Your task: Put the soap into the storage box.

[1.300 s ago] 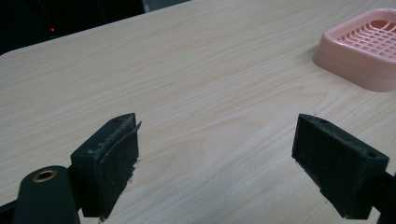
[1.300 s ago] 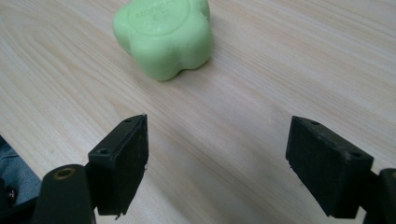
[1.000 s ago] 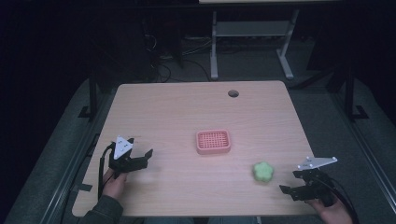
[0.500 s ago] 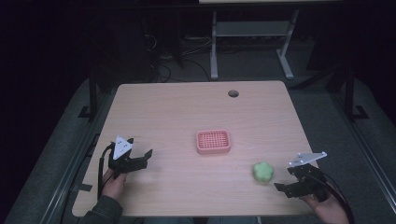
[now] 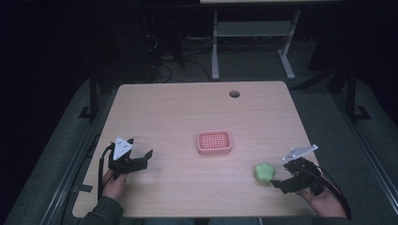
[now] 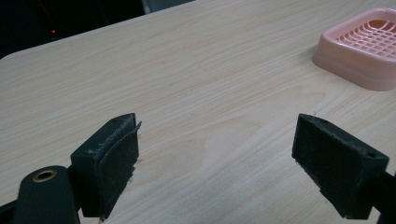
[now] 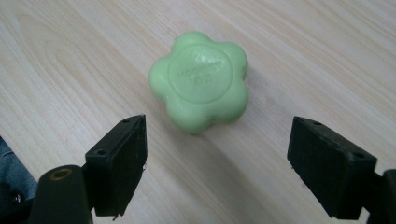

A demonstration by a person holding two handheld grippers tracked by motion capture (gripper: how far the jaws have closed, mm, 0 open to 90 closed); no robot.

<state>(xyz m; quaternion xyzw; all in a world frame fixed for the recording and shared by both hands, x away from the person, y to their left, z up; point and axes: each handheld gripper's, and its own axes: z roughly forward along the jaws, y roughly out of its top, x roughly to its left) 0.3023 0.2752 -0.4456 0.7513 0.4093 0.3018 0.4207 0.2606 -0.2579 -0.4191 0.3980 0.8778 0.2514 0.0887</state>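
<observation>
A flower-shaped green soap [image 7: 200, 87], its embossed lettering too faint to read, lies on the counter [image 5: 187, 112] just ahead of the right tongs [image 7: 217, 163], whose jaws have just been opening with nothing between them, while the left tongs [image 6: 217, 161] stand spread near a pink soap dish [image 6: 364, 44].

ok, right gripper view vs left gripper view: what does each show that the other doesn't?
Right gripper view only: the green flower-shaped soap, embossed lettering on top, lying just ahead of the right gripper, whose jaws stand open and clear of it. Left gripper view only: a corner of the pink soap dish, far right, beyond the open left gripper. Both: the wooden table and two black jaws.
</observation>
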